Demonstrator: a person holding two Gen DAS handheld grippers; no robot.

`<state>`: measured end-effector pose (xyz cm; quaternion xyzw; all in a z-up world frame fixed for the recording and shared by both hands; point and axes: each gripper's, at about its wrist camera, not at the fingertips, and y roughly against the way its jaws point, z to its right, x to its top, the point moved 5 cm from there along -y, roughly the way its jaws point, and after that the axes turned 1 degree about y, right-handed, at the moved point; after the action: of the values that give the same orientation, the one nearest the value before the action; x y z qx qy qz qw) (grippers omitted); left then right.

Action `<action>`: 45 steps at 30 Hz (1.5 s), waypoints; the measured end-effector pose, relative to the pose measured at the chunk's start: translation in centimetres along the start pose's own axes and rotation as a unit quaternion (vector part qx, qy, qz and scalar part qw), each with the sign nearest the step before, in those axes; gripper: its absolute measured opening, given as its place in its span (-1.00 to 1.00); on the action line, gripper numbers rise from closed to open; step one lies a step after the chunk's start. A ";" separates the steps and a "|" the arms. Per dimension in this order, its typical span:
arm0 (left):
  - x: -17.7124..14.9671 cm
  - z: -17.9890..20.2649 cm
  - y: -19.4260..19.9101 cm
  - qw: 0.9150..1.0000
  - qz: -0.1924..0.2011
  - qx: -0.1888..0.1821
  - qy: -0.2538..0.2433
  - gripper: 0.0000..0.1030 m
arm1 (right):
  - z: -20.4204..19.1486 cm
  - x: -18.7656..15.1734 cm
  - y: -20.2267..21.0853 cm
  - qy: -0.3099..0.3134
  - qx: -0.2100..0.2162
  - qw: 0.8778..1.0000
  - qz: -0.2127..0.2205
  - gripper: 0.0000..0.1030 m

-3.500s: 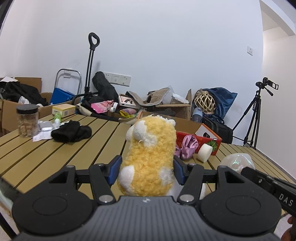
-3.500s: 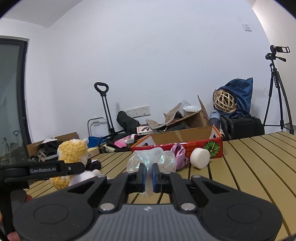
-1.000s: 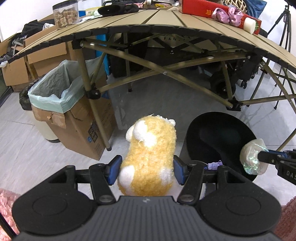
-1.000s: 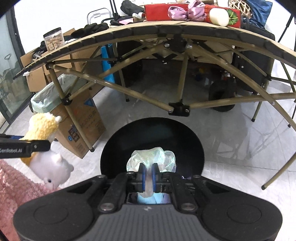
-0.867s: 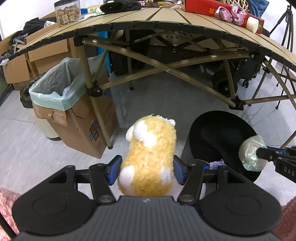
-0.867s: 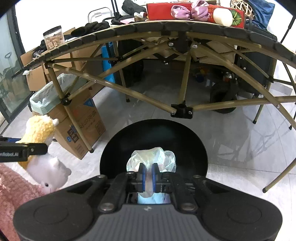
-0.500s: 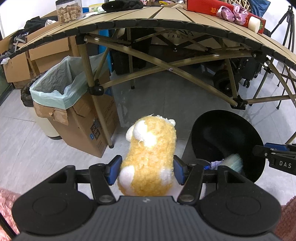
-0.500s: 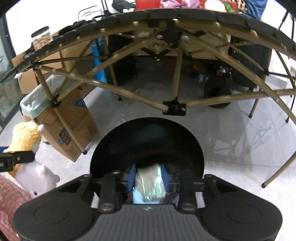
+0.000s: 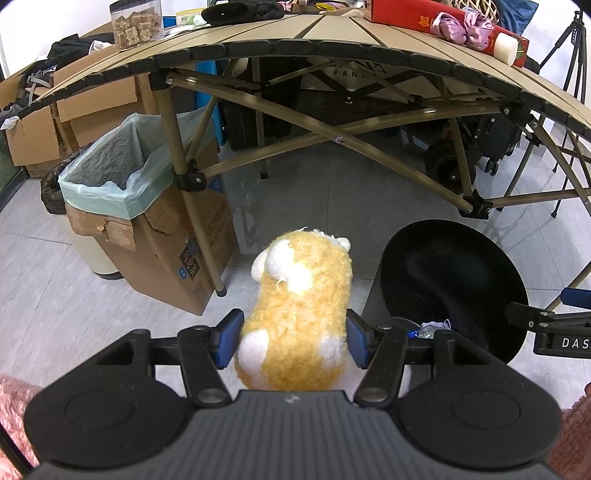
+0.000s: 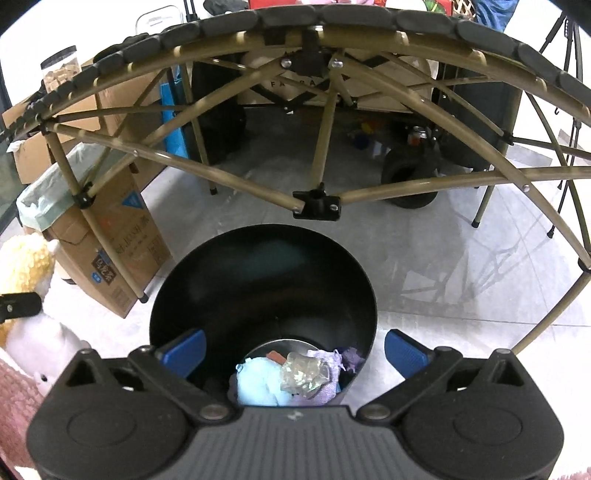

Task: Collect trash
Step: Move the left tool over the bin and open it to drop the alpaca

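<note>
My right gripper (image 10: 295,350) hangs over the round black bin (image 10: 266,258), its jaws opening wide with nothing between the blue pads. The crumpled clear plastic wrapper (image 10: 304,373) lies at the bottom of the bin on light blue and purple scraps. My left gripper (image 9: 293,338) is shut on a yellow and white plush toy (image 9: 299,314), held above the floor left of the black bin (image 9: 454,280). The plush toy (image 10: 22,269) also shows at the left edge of the right wrist view. The right gripper's finger (image 9: 546,321) reaches over the bin's right rim.
A folding slatted table (image 9: 332,33) arches over the floor, carrying a jar (image 9: 136,22), a red box (image 9: 424,18) and a purple bow (image 9: 465,27). A cardboard box with a pale green liner bag (image 9: 122,173) stands by the left table leg. A tripod (image 9: 569,48) is at right.
The right gripper's jaws opened and the clear plastic wrapper dropped from them into the black bin. The left gripper kept its hold on the plush toy and stayed put.
</note>
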<state>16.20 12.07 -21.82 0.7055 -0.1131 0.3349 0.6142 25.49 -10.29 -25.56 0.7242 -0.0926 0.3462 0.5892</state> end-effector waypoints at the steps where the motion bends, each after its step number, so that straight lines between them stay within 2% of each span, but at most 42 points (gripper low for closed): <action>1: 0.0 0.1 0.0 1.000 0.000 0.000 0.000 0.14 | 0.0 0.0 0.0 0.001 -0.001 1.000 0.000 1.00; 16: 0.5 2.3 0.1 0.999 0.012 -0.015 -0.028 0.14 | 2.2 -0.4 0.9 -0.022 -0.024 0.999 0.009 1.00; 33: 3.1 9.4 -0.3 0.992 0.037 -0.065 -0.099 0.14 | 6.9 -1.3 3.0 -0.080 -0.083 0.993 0.027 1.00; 45: 4.8 14.8 -2.9 0.989 0.037 -0.074 -0.122 0.14 | 8.7 -1.6 3.3 -0.111 -0.119 0.986 0.030 1.00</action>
<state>26.42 -0.07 -21.53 0.6895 -0.2376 0.2589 0.6334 25.93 -19.65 -24.45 0.6796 -0.2194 0.2675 0.6469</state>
